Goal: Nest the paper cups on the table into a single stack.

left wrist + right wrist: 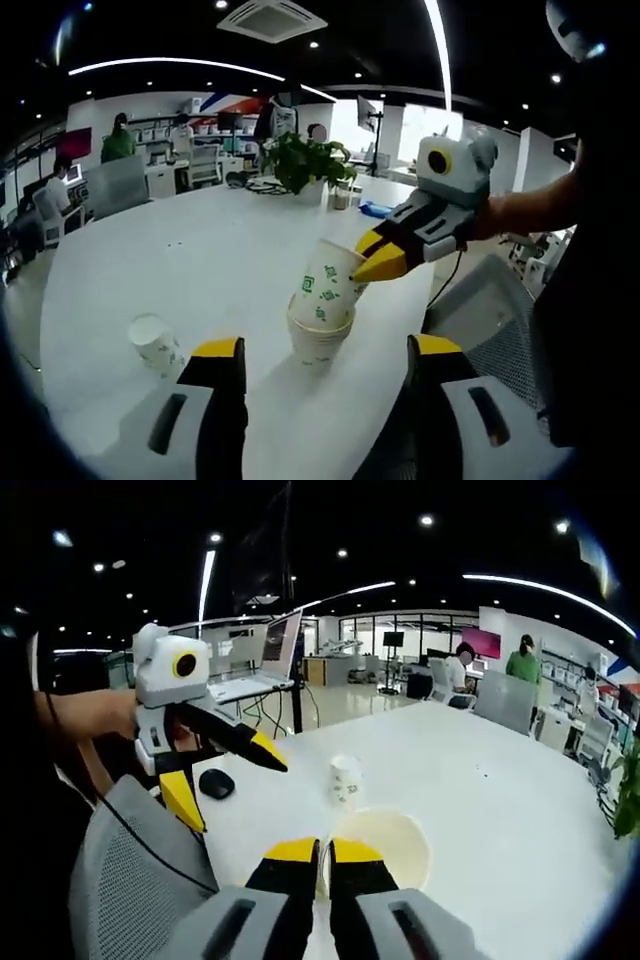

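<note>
On the wide white desk point(200, 260) in front of you stands a short stack of white paper cups with green print point(318, 340), upright, near the desk's edge. Your right tool point(383, 262) reaches into the left gripper view from the right, its yellow-tipped jaws pinched on the rim of another white paper cup with green markings point(330, 285). That cup is tilted, its bottom sitting in the mouth of the stack while its rim leans toward the tool. In the right gripper view the same cup point(385, 845) shows as a cream open mouth just beyond your right tool point(325, 852), whose yellow tips are drawn close together on the rim wall.

Your left tool point(325, 350) has its jaws spread wide apart, holding nothing; the stack sits between and beyond the two tips, not touching either. In the right gripper view that left tool point(235, 780) appears at the left, jaws parted, above the desk edge near a black computer mouse point(216, 783).

A single white paper cup with green print point(155, 342) stands upright on its own, well apart from the stack, to its left in the left gripper view; in the right gripper view it point(346, 778) stands beyond the held cup. A green leafy potted plant point(305, 165) sits at the desk's far end, and a grey mesh chair back point(135, 870) is by the near edge.
</note>
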The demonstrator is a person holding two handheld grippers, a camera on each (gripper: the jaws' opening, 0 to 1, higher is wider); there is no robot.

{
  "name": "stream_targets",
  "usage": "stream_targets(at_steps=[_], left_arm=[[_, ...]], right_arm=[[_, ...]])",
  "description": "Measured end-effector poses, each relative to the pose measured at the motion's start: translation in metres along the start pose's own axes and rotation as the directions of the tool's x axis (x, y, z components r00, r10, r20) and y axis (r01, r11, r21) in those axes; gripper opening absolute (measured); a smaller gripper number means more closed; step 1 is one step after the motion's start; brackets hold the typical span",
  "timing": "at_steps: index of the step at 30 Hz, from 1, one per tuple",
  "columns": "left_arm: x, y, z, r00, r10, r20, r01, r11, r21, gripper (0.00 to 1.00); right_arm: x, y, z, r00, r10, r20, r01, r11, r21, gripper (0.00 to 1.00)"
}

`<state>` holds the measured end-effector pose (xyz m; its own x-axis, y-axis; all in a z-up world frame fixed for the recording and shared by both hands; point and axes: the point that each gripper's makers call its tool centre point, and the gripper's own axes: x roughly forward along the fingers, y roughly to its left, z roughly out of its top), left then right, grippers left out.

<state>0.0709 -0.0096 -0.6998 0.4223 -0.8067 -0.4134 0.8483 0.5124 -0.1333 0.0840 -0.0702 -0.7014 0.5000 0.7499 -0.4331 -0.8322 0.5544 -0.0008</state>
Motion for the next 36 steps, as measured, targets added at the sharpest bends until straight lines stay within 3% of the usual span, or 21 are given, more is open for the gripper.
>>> stream_targets(at_steps=[20,31,34,36], left_arm=[[-0.002,0.005,-0.002,1.0,0.016,-0.009,-0.016,1.0,-0.002,0.62],[-0.005,0.009,-0.003,0.999,0.036,-0.006,-0.036,0.999,-0.007,0.62],[-0.005,0.012,-0.001,0.999,0.047,-0.001,-0.047,0.999,-0.004,0.63],[-0.005,0.015,0.0,0.998,0.058,0.008,-0.058,0.998,-0.007,0.64]], right_arm=[[0.004,-0.004,0.008,0.999,-0.017,-0.041,0.011,0.99,-0.138,0.01],[0.008,-0.002,0.013,1.0,-0.008,-0.02,0.006,0.996,-0.094,0.11],[0.006,-0.003,0.012,1.0,-0.011,-0.01,0.011,0.997,-0.075,0.18],[0.004,-0.005,0.012,1.0,-0.026,0.004,0.027,0.998,-0.063,0.28]])
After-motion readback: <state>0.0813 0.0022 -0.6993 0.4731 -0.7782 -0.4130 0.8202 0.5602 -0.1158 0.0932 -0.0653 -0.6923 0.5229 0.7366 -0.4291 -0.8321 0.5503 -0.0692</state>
